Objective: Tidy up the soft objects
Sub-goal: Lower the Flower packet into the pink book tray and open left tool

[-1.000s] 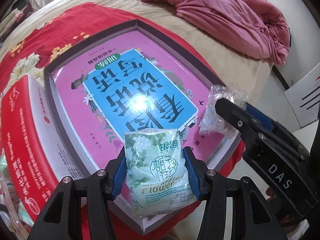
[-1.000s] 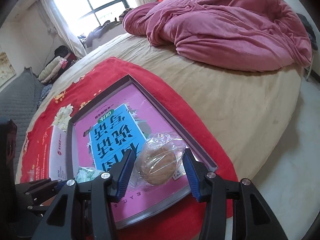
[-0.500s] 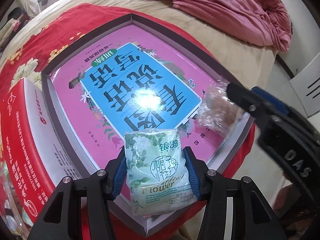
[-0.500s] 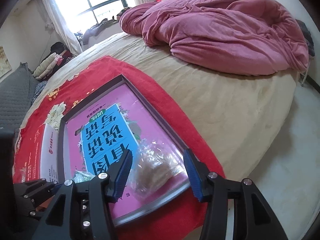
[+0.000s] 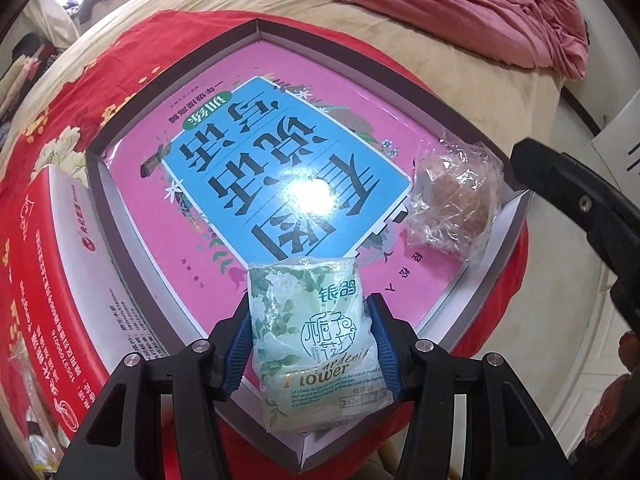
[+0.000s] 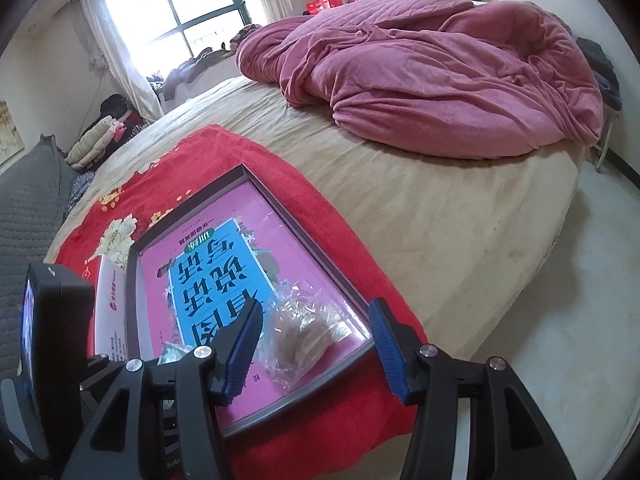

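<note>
My left gripper point(image 5: 309, 318) is shut on a green floral tissue pack point(image 5: 312, 336), its blue pads pressing both sides, above the near corner of a shallow grey-rimmed box point(image 5: 256, 28) with a pink and blue printed bottom. A bun in a clear plastic bag point(image 5: 452, 200) lies in the box's right corner. My right gripper point(image 6: 316, 332) stands open just above and behind the bun bag point(image 6: 304, 332), with its pads clear of the plastic. The right wrist view shows only a corner of the tissue pack point(image 6: 172, 354) behind the left gripper's body.
The box rests on a red floral cloth point(image 5: 100, 80) spread over a beige bed point(image 6: 440, 220). A red and white carton point(image 5: 60, 280) lies against the box's left side. A rumpled pink quilt point(image 6: 440, 80) lies at the far end. Pale floor point(image 6: 560, 340) is to the right.
The right gripper let go of the bun bag and drew back; the bag now lies in the box. The left gripper kept the tissue pack and tipped further down.
</note>
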